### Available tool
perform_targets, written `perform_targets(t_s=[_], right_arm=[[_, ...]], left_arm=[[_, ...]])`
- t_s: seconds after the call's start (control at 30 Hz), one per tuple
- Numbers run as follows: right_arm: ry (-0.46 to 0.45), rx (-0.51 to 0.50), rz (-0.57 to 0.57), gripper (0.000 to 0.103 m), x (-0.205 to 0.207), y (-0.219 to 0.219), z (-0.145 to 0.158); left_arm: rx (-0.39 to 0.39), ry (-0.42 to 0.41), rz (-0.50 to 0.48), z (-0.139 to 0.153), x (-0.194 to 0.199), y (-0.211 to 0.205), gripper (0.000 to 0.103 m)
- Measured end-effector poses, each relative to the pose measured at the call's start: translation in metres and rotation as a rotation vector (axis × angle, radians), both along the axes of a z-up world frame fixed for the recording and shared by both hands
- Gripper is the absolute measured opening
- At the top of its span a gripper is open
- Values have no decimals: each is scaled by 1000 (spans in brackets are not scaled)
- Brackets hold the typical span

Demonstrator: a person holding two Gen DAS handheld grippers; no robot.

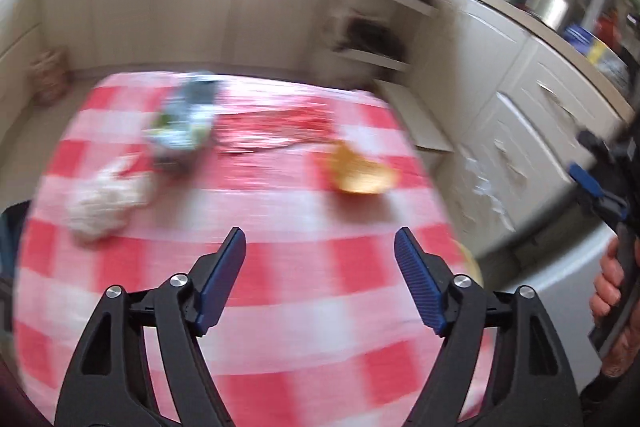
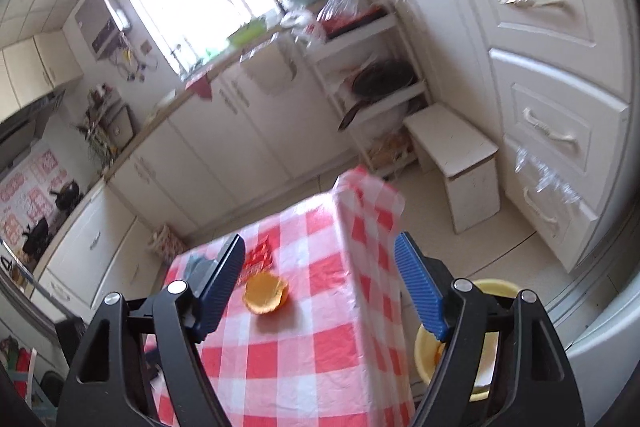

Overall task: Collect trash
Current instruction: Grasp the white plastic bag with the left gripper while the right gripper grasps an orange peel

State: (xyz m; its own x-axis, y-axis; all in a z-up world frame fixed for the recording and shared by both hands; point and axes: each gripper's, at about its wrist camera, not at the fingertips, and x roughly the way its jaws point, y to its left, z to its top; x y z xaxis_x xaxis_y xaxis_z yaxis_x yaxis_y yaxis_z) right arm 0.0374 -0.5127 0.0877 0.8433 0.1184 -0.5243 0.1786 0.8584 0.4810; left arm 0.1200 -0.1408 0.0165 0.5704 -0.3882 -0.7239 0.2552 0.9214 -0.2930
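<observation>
On the red-and-white checked tablecloth lie an orange peel, a crumpled white tissue, a bluish crumpled wrapper and a red wrapper; the left wrist view is blurred. My left gripper is open and empty above the table's near part. My right gripper is open and empty, higher up, over the table's right edge. The peel and red wrapper show there too. A yellow bin with something orange inside stands on the floor right of the table.
White kitchen cabinets stand close on the right, with a small white stool and a shelf rack holding pans beyond the table. The right hand and its gripper show at the right edge of the left wrist view.
</observation>
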Motion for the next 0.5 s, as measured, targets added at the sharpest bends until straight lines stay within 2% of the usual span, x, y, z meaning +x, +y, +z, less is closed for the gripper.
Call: perform_targets(t_s=[0.07, 0.17, 0.3, 0.5], right_arm=[[55, -1, 48, 74, 16, 15, -13], [128, -22, 105, 74, 37, 37, -31], [206, -35, 140, 74, 63, 60, -56], [284, -2, 150, 74, 99, 76, -84]], left_arm=[[31, 15, 72, -9, 15, 47, 73], [76, 30, 112, -21, 36, 89, 74], [111, 55, 129, -40, 63, 111, 74], [128, 79, 61, -60, 88, 109, 74]])
